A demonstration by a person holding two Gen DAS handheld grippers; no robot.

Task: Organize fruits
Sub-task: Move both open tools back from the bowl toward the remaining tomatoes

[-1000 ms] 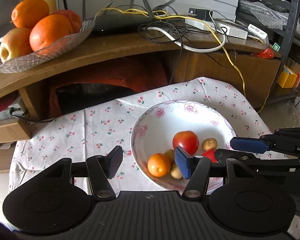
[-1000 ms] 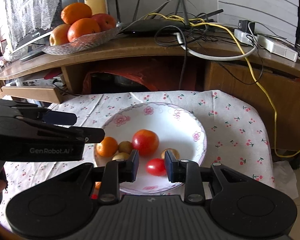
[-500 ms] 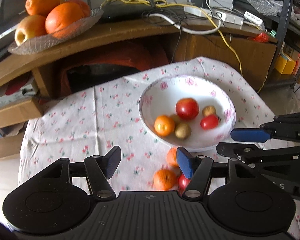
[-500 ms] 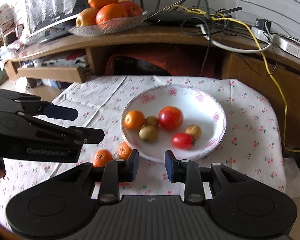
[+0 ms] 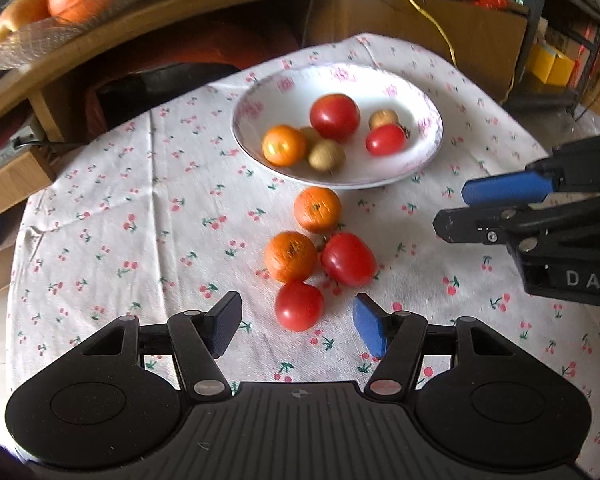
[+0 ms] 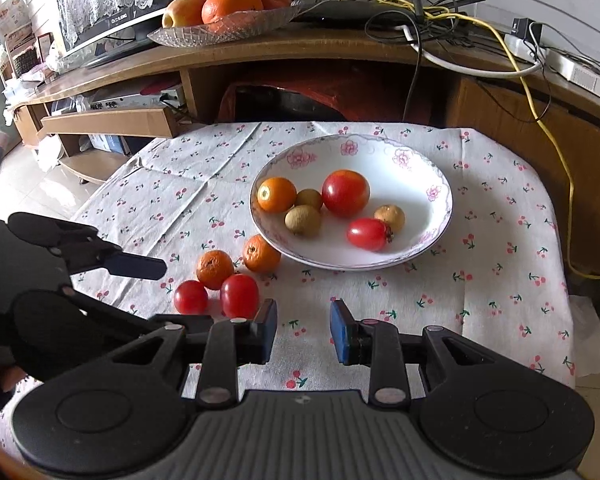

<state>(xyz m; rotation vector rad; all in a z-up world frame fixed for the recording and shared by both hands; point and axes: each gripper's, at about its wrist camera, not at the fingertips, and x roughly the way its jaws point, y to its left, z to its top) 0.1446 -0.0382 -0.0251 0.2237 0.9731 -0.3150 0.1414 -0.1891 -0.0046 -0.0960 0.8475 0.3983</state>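
Four loose fruits on the cherry-print tablecloth (image 5: 100,216): two cherry tomatoes (image 5: 299,306) nearest, two tangerines (image 5: 290,256) just behind, clustered and touching. Farther back, floral bowl (image 6: 432,188) with a tangerine, big tomato, cherry tomato and three small brown fruits. Beyond, wooden shelf (image 6: 300,46) with glass fruit dish (image 6: 220,30) and tangled cables. Left gripper (image 5: 296,326) spread wide, empty, low over nearest tomato. Right gripper (image 6: 303,330) parted, empty, over bare cloth.
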